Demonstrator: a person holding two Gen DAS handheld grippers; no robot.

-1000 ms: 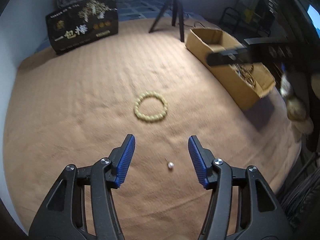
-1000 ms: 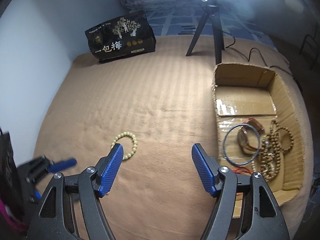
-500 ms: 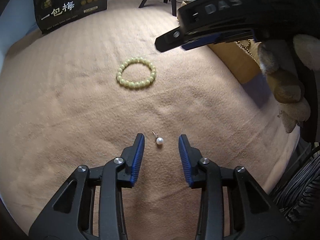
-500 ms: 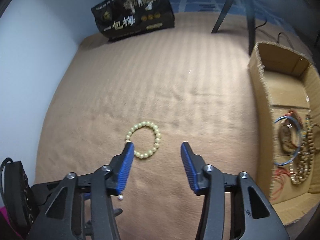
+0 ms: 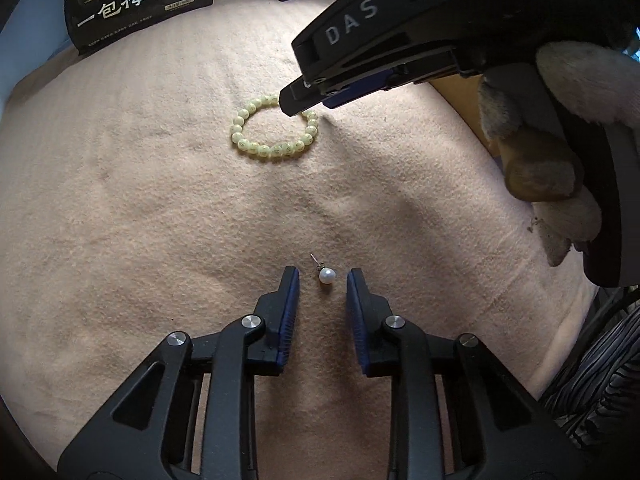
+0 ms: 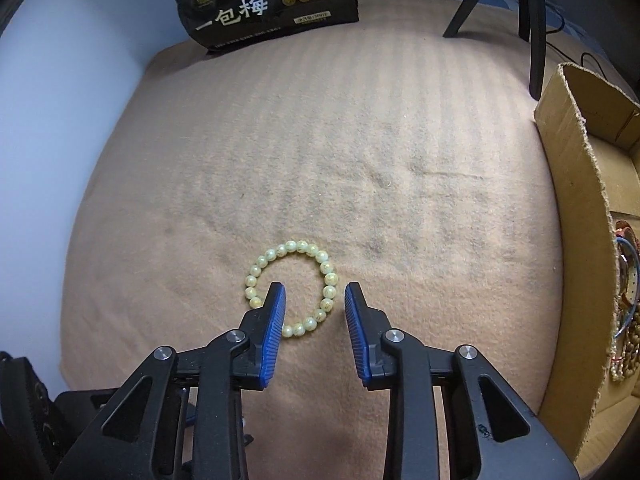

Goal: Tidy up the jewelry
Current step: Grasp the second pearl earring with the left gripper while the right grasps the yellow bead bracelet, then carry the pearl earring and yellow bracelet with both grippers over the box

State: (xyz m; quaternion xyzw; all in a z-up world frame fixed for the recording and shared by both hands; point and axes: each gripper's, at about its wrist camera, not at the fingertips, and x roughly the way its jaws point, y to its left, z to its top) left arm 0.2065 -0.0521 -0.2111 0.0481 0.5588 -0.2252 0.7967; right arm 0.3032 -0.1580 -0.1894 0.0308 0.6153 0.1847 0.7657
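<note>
Between left gripper [image 5: 322, 278] fingers, closing but apart: small white pearl stud earring [image 5: 327, 276], may roll away. Right gripper [image 6: 314, 300] fingers, closing, unclamped, straddle pale green bead bracelet [image 6: 291, 289]; beads may slip.

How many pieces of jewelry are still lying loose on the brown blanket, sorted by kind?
Bead bracelet: 1
Pearl earring: 1
Total: 2
Pieces already in the cardboard box are left out; they are too cut off to count.

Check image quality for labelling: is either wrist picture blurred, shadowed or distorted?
Left wrist view: sharp; fisheye bends the tan felt cloth; the small white pearl stud earring casts a small shadow. Right wrist view: sharp; the pale green beaded bracelet is clear; corners are dark.
</note>
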